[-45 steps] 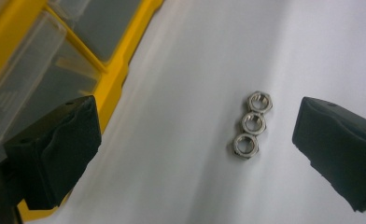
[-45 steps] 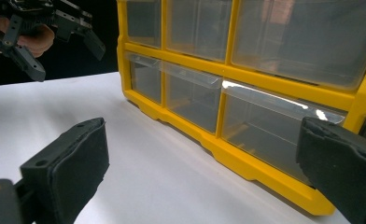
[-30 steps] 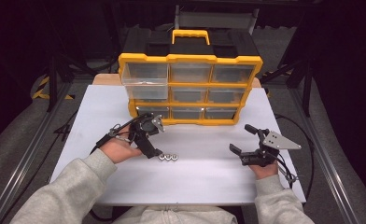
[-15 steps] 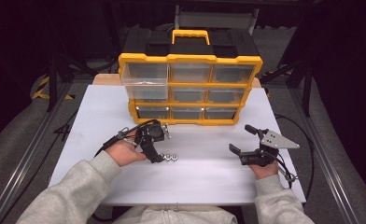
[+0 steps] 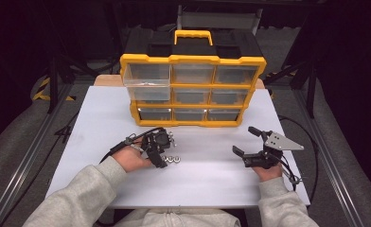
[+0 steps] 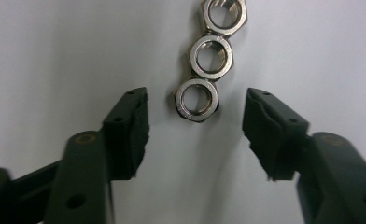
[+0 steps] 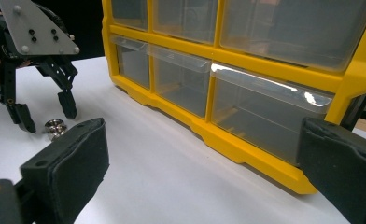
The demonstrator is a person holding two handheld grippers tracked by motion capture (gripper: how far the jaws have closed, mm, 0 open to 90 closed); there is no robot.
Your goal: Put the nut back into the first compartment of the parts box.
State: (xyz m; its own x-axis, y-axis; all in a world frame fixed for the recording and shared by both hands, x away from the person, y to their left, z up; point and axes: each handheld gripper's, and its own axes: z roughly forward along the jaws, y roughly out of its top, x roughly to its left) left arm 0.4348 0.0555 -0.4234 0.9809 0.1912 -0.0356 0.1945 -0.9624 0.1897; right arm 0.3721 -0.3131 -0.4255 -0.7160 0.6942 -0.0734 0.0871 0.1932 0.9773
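Note:
Three silver hex nuts (image 6: 212, 56) lie touching in a short row on the white table; in the high view the nuts (image 5: 172, 159) sit left of centre. My left gripper (image 6: 197, 116) is open and pointed down at them, its jaws standing either side of the nearest nut (image 6: 197, 99) without touching it. Seen from above, the left gripper (image 5: 165, 153) hangs just beside the row. My right gripper (image 5: 243, 140) rests open on the table at the right, holding nothing. From the right gripper view, the left gripper (image 7: 45, 109) stands over one nut (image 7: 55, 127).
A yellow drawer organizer (image 5: 193, 90) with clear drawers stands at the back of the white table (image 5: 202, 184); its top left drawer (image 5: 145, 79) is pulled out. The organizer's lower drawers (image 7: 246, 112) are close ahead of my right gripper. Open tabletop lies between the two grippers.
My left gripper has moved toward the near side and slightly right, coming down over the row of nuts. The right gripper and the nuts have stayed put.

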